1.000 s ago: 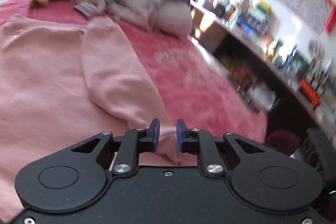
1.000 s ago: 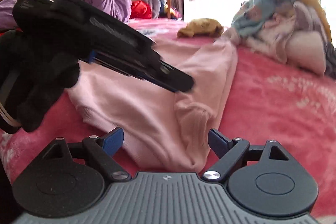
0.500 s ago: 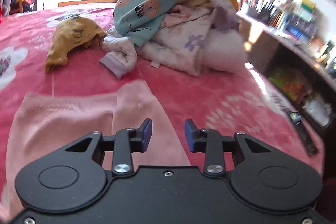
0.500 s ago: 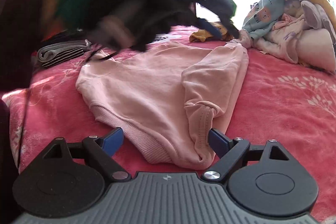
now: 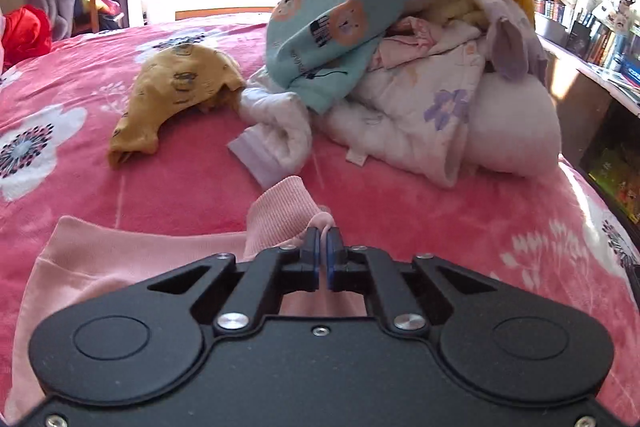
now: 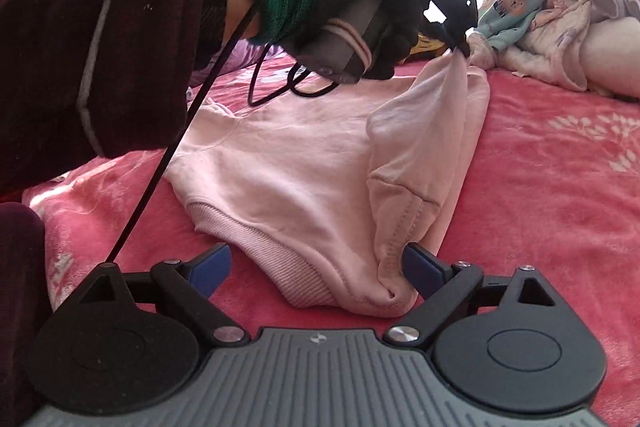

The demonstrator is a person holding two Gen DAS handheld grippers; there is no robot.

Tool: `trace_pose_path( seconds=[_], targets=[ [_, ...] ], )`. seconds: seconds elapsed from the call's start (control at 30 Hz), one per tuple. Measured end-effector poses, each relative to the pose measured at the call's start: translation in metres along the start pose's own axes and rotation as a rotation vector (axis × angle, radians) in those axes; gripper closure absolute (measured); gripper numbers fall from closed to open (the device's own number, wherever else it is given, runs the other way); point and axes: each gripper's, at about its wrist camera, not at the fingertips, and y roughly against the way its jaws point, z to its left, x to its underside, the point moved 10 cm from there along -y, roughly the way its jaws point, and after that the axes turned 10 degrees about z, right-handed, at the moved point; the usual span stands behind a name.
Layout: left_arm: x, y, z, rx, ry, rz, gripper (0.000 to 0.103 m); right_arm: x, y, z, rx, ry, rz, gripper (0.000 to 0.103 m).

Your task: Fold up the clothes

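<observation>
So the pink sweatshirt [image 6: 304, 155] is lying flat on the red blanket [image 6: 560, 167] with one sleeve already folded in over the body, meaning the fold is only partway there. The left gripper [image 5: 322, 251] is clamped tight on the far end of the garment, pinching a bit of pink fabric by the ribbed cuff [image 5: 280, 215]. The right gripper [image 6: 316, 267] has its jaws opening wide around the near hem corner, not pressing on it. Looks like the halving fold is left, plus that whole heap of clothes [image 5: 400, 47] behind, untouched.
</observation>
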Motion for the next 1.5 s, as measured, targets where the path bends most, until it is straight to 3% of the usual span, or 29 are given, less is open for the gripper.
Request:
trace_pose_path(
  seconds=[0.07, 0.17, 0.27, 0.33, 0.47, 0.57, 0.67, 0.8, 0.83, 1.03, 1.2, 1.3, 1.43, 1.5],
  targets=[
    [0.005, -0.011, 0.000, -0.014, -0.022, 0.030, 0.101, 0.001, 0.000, 0.001, -0.003, 0.005, 0.002, 0.010],
    [0.010, -0.020, -0.004, 0.030, -0.036, 0.071, 0.101, 0.001, 0.001, 0.004, 0.004, 0.020, 0.005, 0.009],
    [0.008, -0.015, -0.008, 0.016, -0.089, 0.065, 0.092, 0.001, 0.006, 0.008, 0.027, 0.033, 0.001, 0.010],
    [0.005, -0.002, -0.003, 0.010, -0.090, 0.034, 0.085, 0.000, 0.013, 0.010, 0.045, 0.038, -0.009, 0.013],
    [0.015, 0.038, 0.005, 0.040, -0.079, -0.014, 0.085, -0.011, 0.037, 0.013, 0.091, 0.061, -0.091, 0.014],
    [0.043, 0.060, 0.004, 0.067, -0.111, 0.003, 0.085, -0.023, 0.033, 0.015, 0.103, 0.090, -0.129, 0.014],
    [0.076, 0.064, 0.006, 0.072, -0.126, 0.046, 0.085, -0.029, 0.011, 0.010, 0.116, 0.096, -0.093, 0.014],
    [0.106, 0.053, 0.018, 0.096, -0.070, 0.093, 0.085, -0.017, -0.013, -0.004, 0.051, -0.001, 0.054, 0.007],
    [0.112, 0.051, 0.022, 0.099, -0.056, 0.098, 0.085, -0.017, -0.012, -0.002, 0.050, 0.007, 0.052, 0.007],
    [0.077, 0.066, 0.018, 0.137, -0.001, -0.010, 0.085, -0.008, 0.001, 0.015, 0.075, 0.066, 0.026, 0.008],
    [0.036, 0.034, 0.013, 0.104, 0.032, -0.006, 0.085, 0.004, -0.004, 0.030, 0.095, 0.122, 0.042, 0.008],
    [0.019, 0.008, 0.005, 0.046, -0.013, 0.003, 0.085, 0.001, -0.003, 0.030, 0.084, 0.101, 0.036, 0.008],
    [0.023, -0.032, -0.007, -0.024, -0.142, 0.096, 0.085, 0.003, -0.006, 0.029, 0.068, 0.103, 0.048, 0.007],
    [0.024, -0.037, -0.008, -0.035, -0.179, 0.101, 0.085, 0.002, -0.007, 0.028, 0.058, 0.099, 0.052, 0.006]
  ],
)
